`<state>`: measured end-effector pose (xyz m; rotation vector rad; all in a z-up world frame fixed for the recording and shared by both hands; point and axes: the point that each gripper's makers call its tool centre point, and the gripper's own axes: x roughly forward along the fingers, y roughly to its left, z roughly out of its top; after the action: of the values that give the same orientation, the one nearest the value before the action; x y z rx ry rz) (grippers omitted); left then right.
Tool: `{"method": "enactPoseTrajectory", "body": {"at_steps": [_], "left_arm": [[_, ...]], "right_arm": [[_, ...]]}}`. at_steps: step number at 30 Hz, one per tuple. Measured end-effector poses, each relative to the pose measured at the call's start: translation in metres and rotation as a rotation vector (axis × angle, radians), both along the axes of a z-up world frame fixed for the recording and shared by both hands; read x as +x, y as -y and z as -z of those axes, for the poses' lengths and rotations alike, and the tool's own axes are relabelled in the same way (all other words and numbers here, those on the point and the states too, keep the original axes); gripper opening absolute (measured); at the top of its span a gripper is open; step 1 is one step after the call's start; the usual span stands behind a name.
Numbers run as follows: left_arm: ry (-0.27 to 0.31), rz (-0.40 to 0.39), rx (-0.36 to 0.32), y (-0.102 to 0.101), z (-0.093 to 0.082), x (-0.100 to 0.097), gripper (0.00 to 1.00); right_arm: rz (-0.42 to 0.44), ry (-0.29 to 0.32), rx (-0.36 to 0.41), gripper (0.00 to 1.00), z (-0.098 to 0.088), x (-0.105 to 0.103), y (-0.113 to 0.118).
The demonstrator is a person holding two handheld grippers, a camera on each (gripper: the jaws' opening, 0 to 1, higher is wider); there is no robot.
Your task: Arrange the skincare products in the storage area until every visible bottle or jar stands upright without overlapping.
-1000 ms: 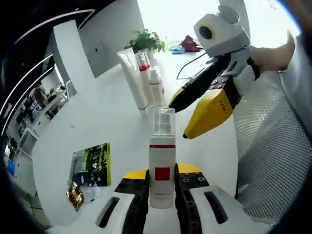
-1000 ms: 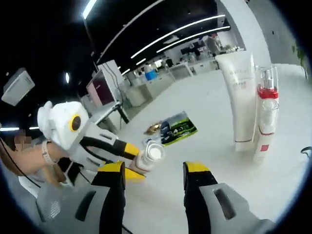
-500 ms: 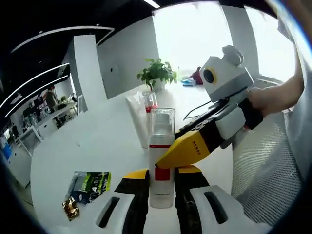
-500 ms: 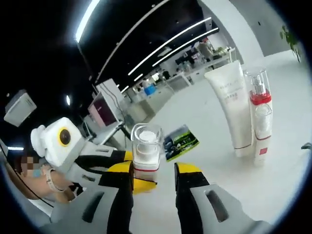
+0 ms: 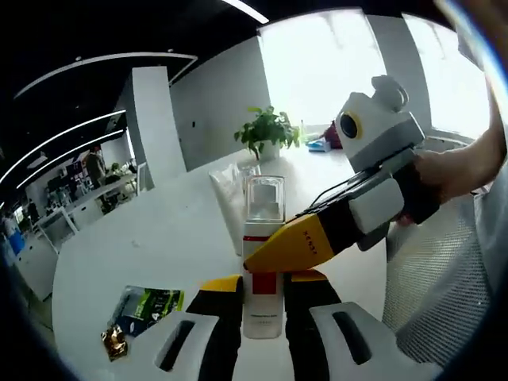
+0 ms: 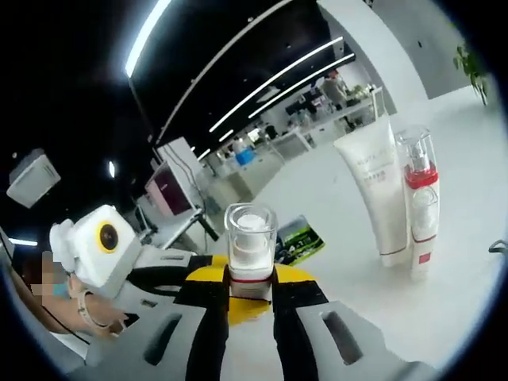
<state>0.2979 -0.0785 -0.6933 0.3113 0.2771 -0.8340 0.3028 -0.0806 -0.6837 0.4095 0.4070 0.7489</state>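
Bottle (image 5: 263, 270) handover is under way: a second ago my right gripper (image 6: 251, 295) stood spread beside the white pump bottle, and now its jaws have pressed in on the bottle just under the clear cap, as the right gripper view shows. My left gripper (image 5: 263, 295) still pinches the same bottle low on its body, around the red label, so both grippers hold it at once. In the left gripper view the right gripper's yellow jaw crosses in front of the bottle at the red band.

The bottle is upright and seems lifted off the table (image 5: 151, 246), though I cannot tell whether its base still touches. Farther off on the table, to the right in the right gripper view, a white tube (image 6: 371, 190) stands on its cap with a slim red-banded pump bottle (image 6: 420, 206) just beside it, both upright. A green packet (image 5: 149, 304) lies flat on the near left of the table.

I judge the double hold means the left gripper may let go, leaving the right to carry the bottle over and stand it near the other two, apart from them. If the pinch under the cap is weak, the bottle could tip when released.
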Motion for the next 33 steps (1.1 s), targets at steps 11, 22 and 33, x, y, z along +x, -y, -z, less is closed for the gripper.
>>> {"method": "enactPoseTrajectory", "body": {"at_steps": [11, 22, 33], "left_arm": [[0.051, 0.064, 0.036, 0.004, 0.003, -0.004, 0.21], [-0.014, 0.168, 0.009, 0.005, 0.009, -0.012, 0.24], [-0.143, 0.339, -0.001, 0.024, 0.021, -0.043, 0.26]], "right_arm": [[-0.059, 0.020, -0.024, 0.19, 0.002, -0.007, 0.004], [-0.277, 0.182, -0.088, 0.19, -0.012, -0.020, 0.005], [-0.619, 0.389, -0.243, 0.19, -0.012, -0.055, -0.002]]}}
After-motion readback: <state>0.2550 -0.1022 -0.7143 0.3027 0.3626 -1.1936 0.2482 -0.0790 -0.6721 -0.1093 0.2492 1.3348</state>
